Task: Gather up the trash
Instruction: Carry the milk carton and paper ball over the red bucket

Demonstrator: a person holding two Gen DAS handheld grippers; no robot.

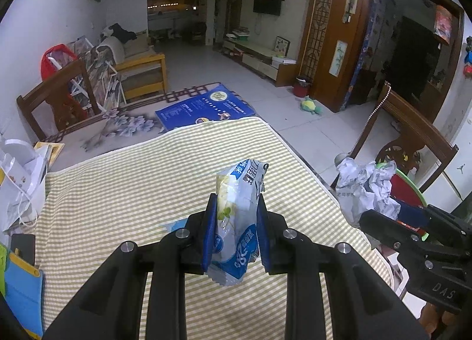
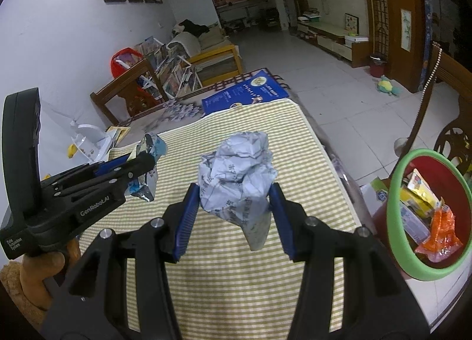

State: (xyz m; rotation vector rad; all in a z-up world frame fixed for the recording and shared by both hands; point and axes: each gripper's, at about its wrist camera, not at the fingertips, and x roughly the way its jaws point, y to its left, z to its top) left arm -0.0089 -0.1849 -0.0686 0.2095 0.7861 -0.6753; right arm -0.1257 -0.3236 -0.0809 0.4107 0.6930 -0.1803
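Note:
My left gripper [image 1: 236,201] is shut on a blue-and-white snack wrapper [image 1: 236,222] and holds it above the yellow-striped tablecloth [image 1: 132,192]. My right gripper [image 2: 234,192] is shut on a crumpled ball of printed paper [image 2: 236,171] and holds it above the same cloth [image 2: 250,266]. The paper ball also shows in the left wrist view [image 1: 365,186], at the table's right edge. The left gripper with the wrapper [image 2: 147,163] shows at the left of the right wrist view. A red bin with a green rim [image 2: 396,222] stands to the right, holding cartons and an orange wrapper.
Wooden chairs stand at the far left [image 1: 59,95] and at the right [image 1: 413,139]. White bags [image 1: 20,168] sit at the table's left edge. A blue poster [image 1: 206,106] lies beyond the far edge. A small red bin [image 1: 301,86] and a plush toy [image 1: 309,105] are on the tiled floor.

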